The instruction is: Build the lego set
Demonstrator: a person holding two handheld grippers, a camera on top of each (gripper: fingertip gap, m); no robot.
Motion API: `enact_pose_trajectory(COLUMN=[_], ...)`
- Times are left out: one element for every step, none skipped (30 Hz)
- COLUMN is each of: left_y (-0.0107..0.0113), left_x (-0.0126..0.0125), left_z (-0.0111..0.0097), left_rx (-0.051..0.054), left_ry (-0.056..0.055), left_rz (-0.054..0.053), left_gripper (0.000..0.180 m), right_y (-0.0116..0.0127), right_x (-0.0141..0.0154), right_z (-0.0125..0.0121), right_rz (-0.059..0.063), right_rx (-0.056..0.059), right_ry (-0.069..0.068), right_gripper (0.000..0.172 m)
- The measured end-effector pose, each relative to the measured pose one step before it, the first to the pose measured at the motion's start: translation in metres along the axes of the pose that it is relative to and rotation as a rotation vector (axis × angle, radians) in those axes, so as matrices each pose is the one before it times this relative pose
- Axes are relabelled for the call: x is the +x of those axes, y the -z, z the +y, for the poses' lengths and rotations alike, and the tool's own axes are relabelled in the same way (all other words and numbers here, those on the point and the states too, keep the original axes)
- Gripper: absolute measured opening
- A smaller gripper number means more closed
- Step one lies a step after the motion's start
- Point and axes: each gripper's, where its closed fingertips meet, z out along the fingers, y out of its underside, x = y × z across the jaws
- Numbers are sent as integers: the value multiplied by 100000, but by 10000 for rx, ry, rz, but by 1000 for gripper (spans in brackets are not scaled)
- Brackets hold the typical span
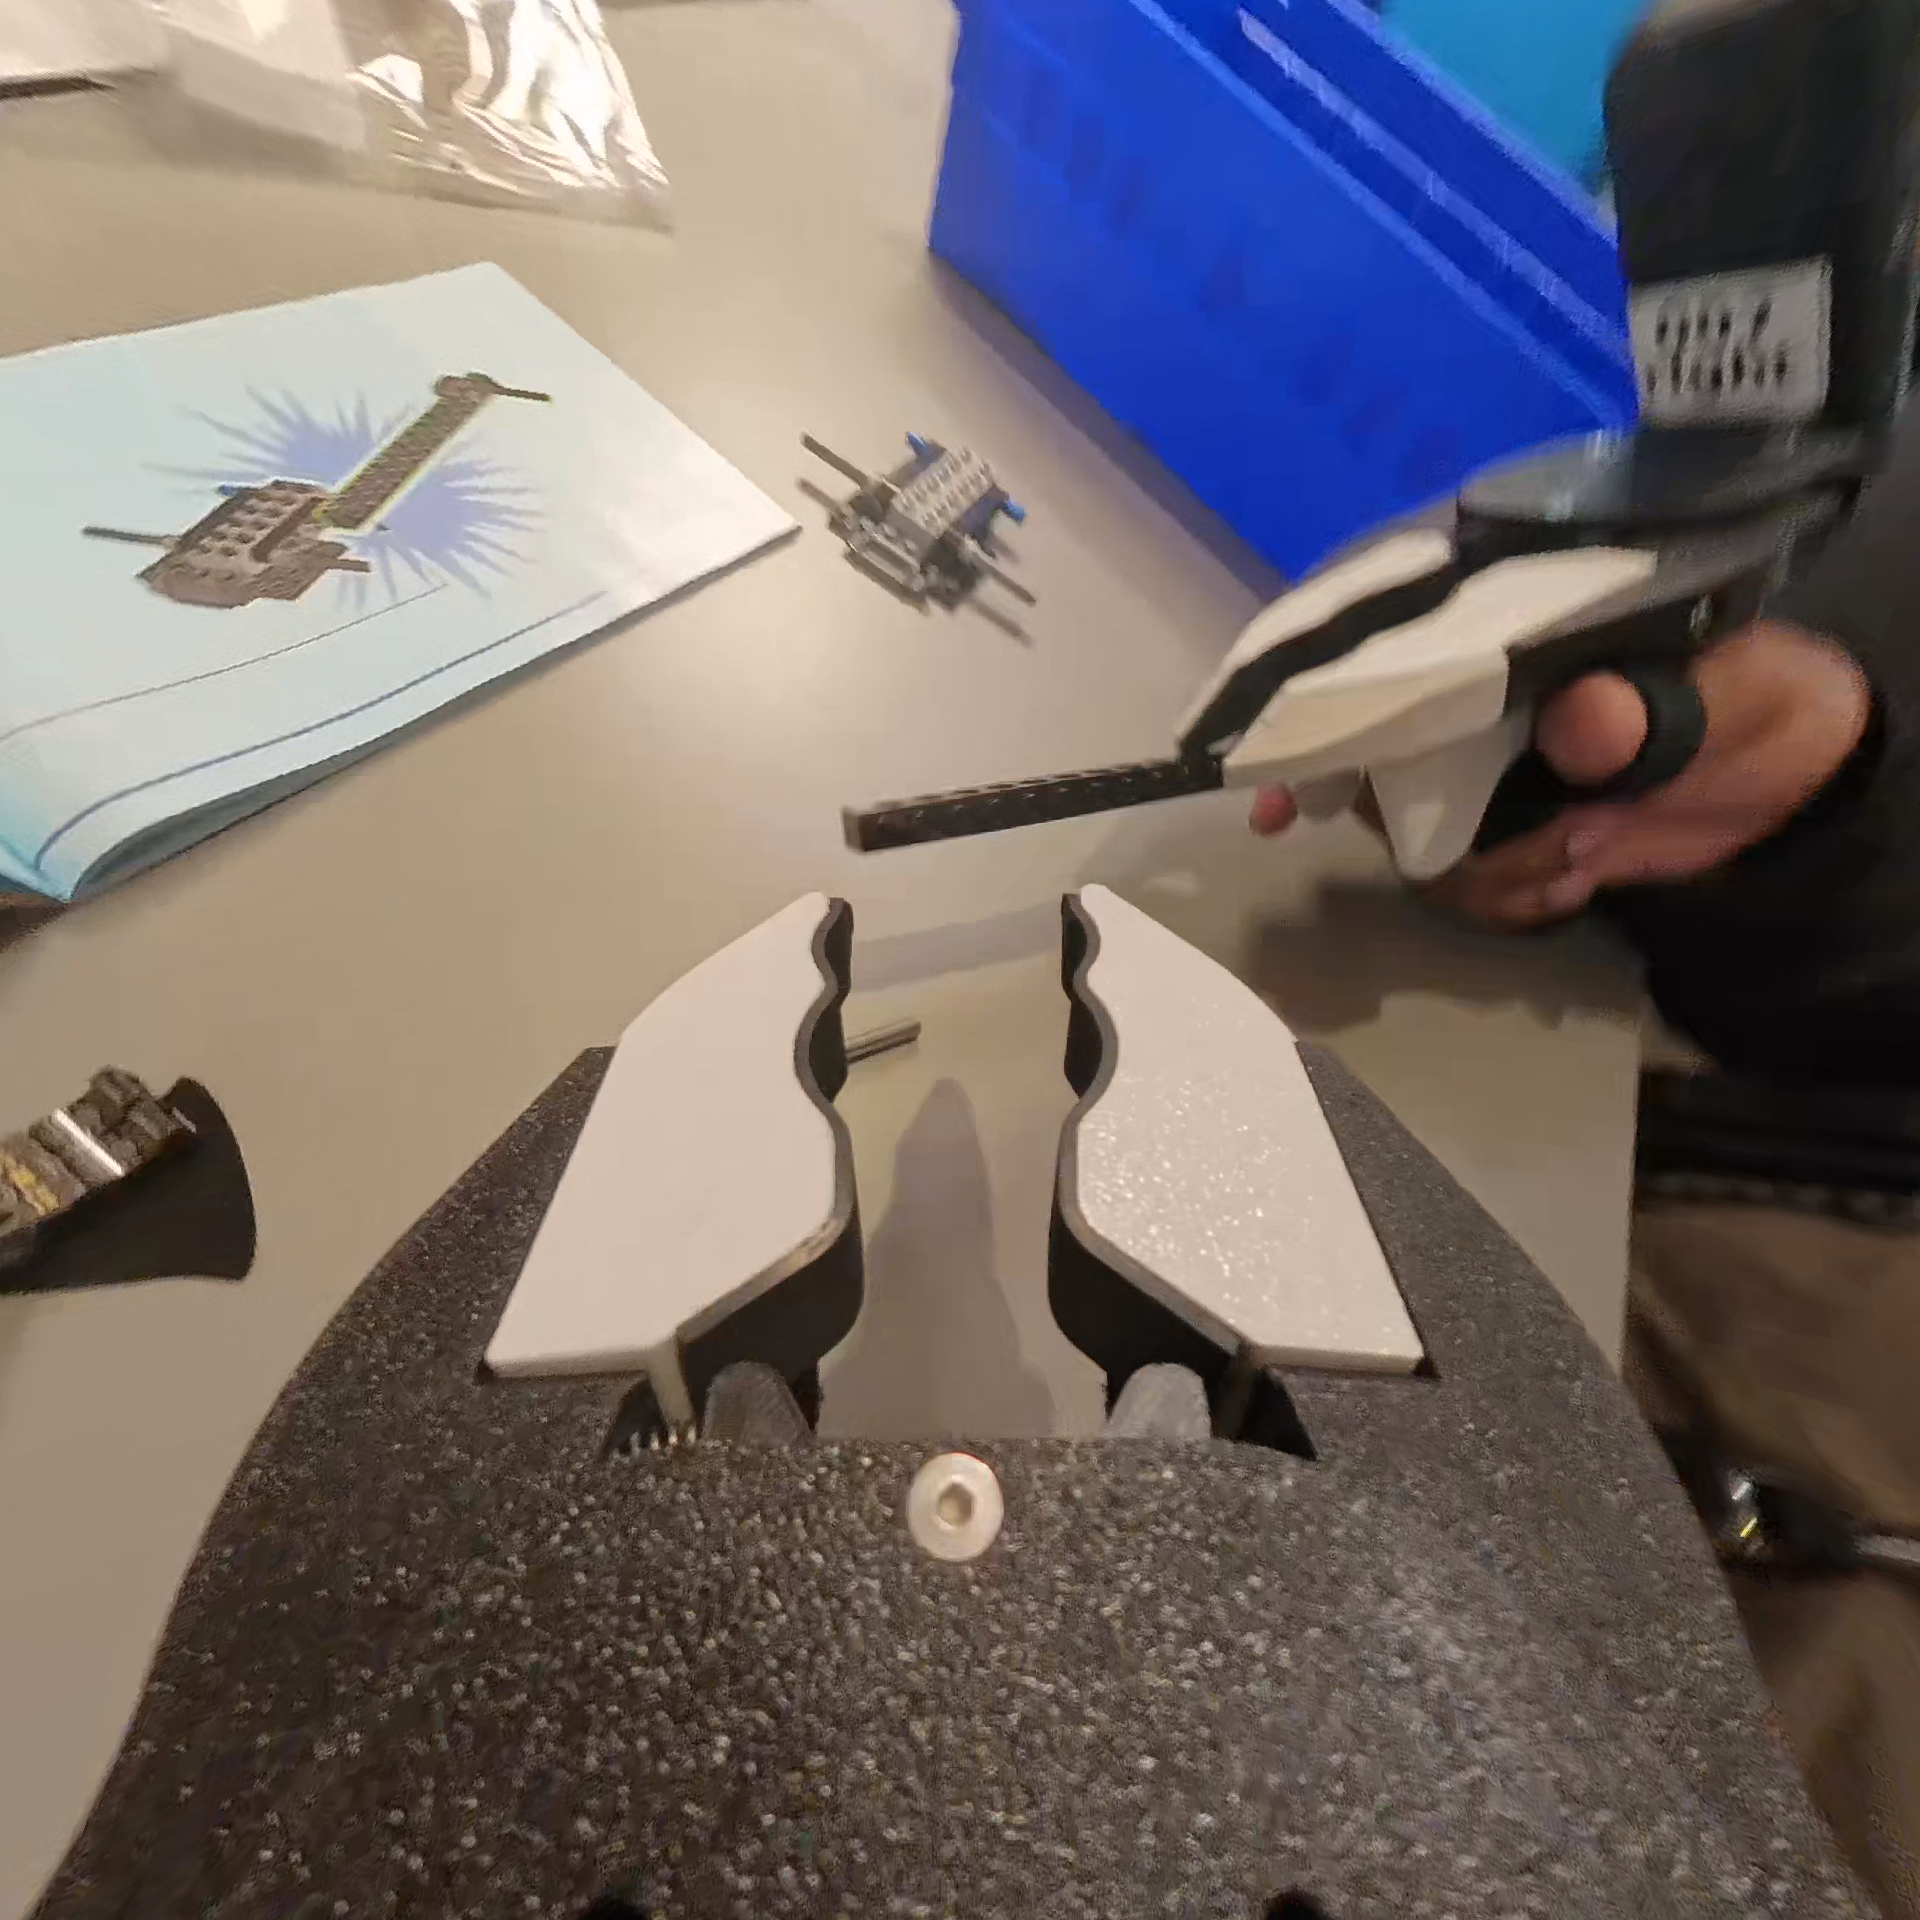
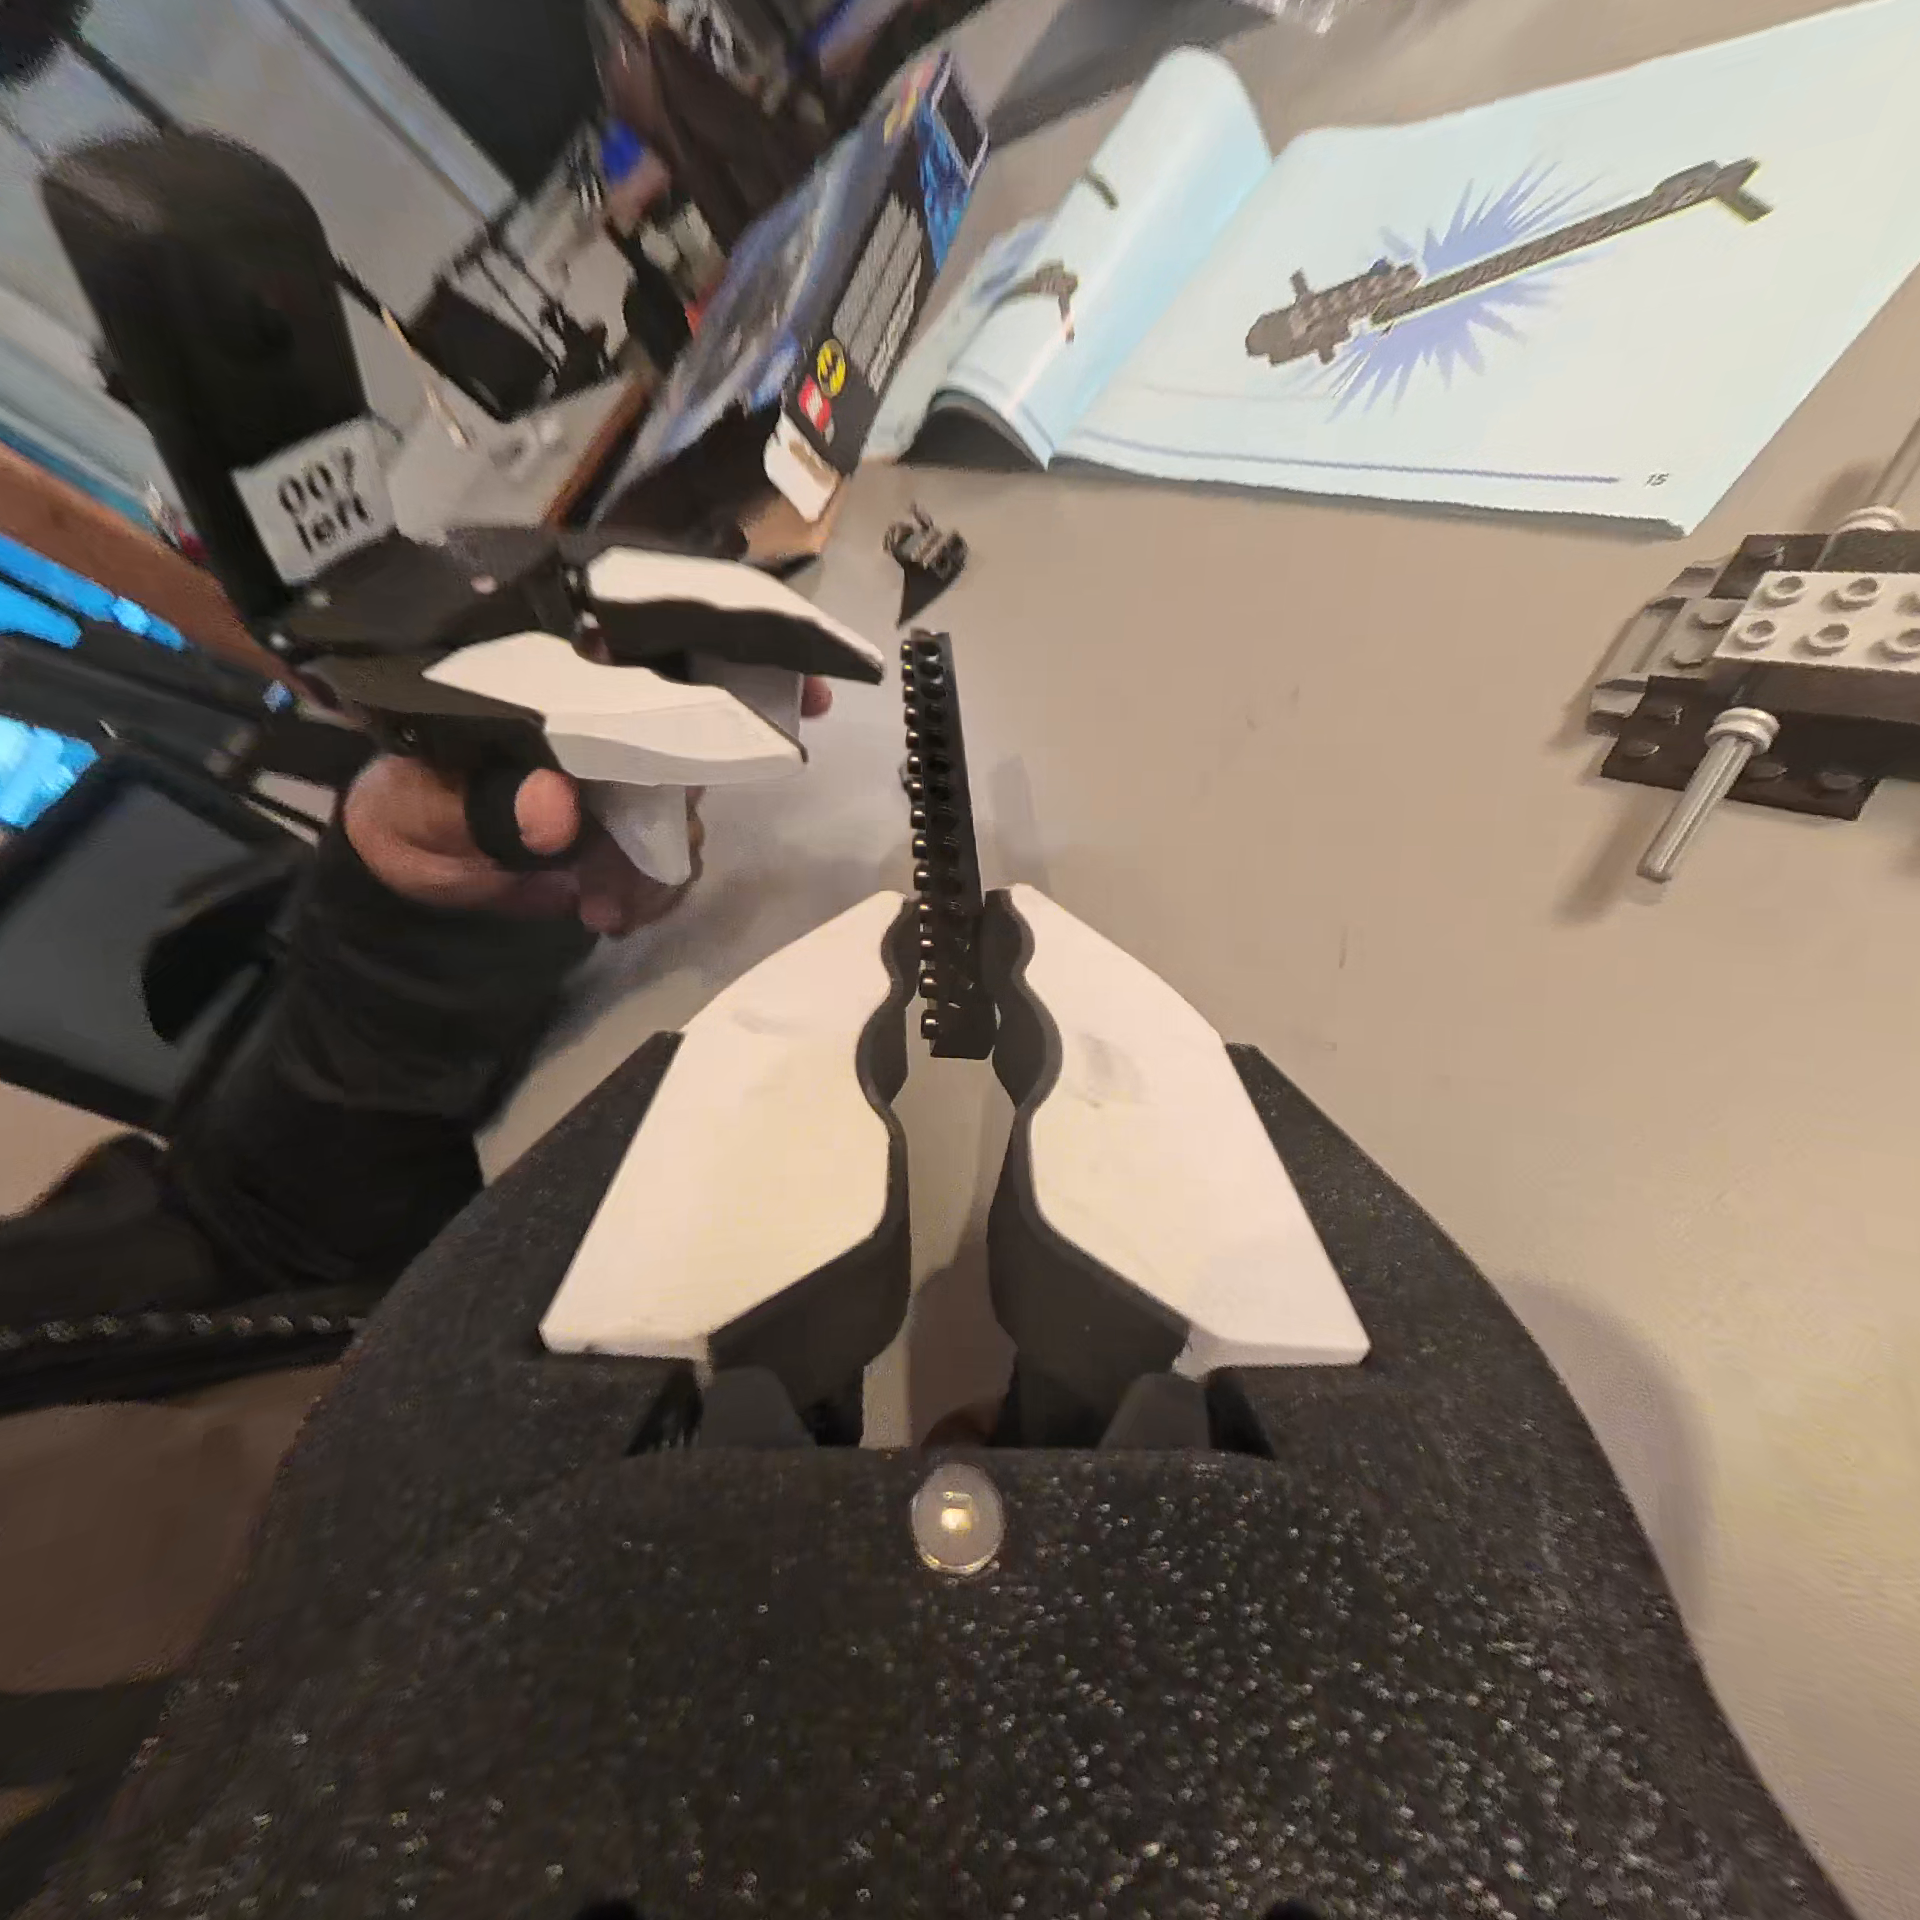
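My right gripper [image 2: 943, 909] is shut on one end of a long black studded brick [image 2: 940, 769], which sticks out forward above the grey table [image 2: 1299, 935]. In the left wrist view the same brick [image 1: 1029, 795] juts left from the right gripper [image 1: 1205, 743], held in a person's hand. My left gripper [image 1: 956, 914] is open and empty, just below and in front of the brick's free end. It shows open in the right wrist view too [image 2: 836, 717], left of the brick. A small grey pin [image 1: 883, 1037] lies on the table under my left finger.
An open light-blue instruction booklet [image 1: 364, 499] lies at the left, also in the right wrist view [image 2: 1455, 343]. A small grey and black brick assembly [image 1: 914, 520] sits beside a blue bin [image 1: 1247, 260]. A black brick part [image 1: 94, 1153], a clear bag [image 1: 499, 104] and a printed box [image 2: 831, 343] lie around. The grippers' ends are close to 8 centimetres from one another. The small grey pin [image 1: 883, 1037] is about 5 centimetres from my left fingertips.
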Motion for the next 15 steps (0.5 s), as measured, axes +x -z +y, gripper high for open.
enact_pose_trajectory(left_y=[143, 11, -104, -196, -264, -321, -278, -159, -73, 35, 121, 156, 103, 82, 106], left_x=[-135, 150, 352, 420, 369, 156, 126, 328, 161, 105, 76, -18, 162, 337, 352], left_z=[-409, -247, -123, -37, 46, 151, 29, -137, -203, -290, -291, -221, -80, -126, -242], left_rx=[313, 236, 198, 166, 127, 53, 105, 194, 184, 229, 207, 130, 26, 67, 148], left_ry=[640, 622, 614, 632, 567, 491, 406, 316, 276, 143, 28, -101, -218, -254, -291], left_rz=[-25, 206, 346, 402, 361, 220, 183, 298, 169, 122, 79, -13, 72, 128, 76], left_gripper=[38, 38, 38, 40, 41, 43, 47, 48, 47, 41, 31, 20, 18, 17, 15], right_y=[109, 62, 2, -74, -137, -188, -214, -238, -253, -249, -252, -184, -121, -33, 56], right_x=[-128, -141, -182, -239, -313, -391, -410, -478, -493, -433, -357, -228, -95, -62, 19], right_z=[-297, -260, -201, -123, -63, -5, 117, 202, 276, 357, 396, 319, 211, 110, 22], right_rz=[-60, -41, -24, -5, 3, 4, 20, 2, -9, 16, 30, 75, 117, 104, 148], right_rx=[363, 325, 280, 230, 194, 152, 75, 22, -12, -81, -115, -97, -82, -90, -99], right_ry=[-258, -197, -132, -55, 41, 123, 187, 260, 307, 312, 304, 286, 265, 296, 385], right_gripper=[12, 12, 12, 12, 12, 12, 12, 12, 12, 12, 12, 12, 12, 12, 12])
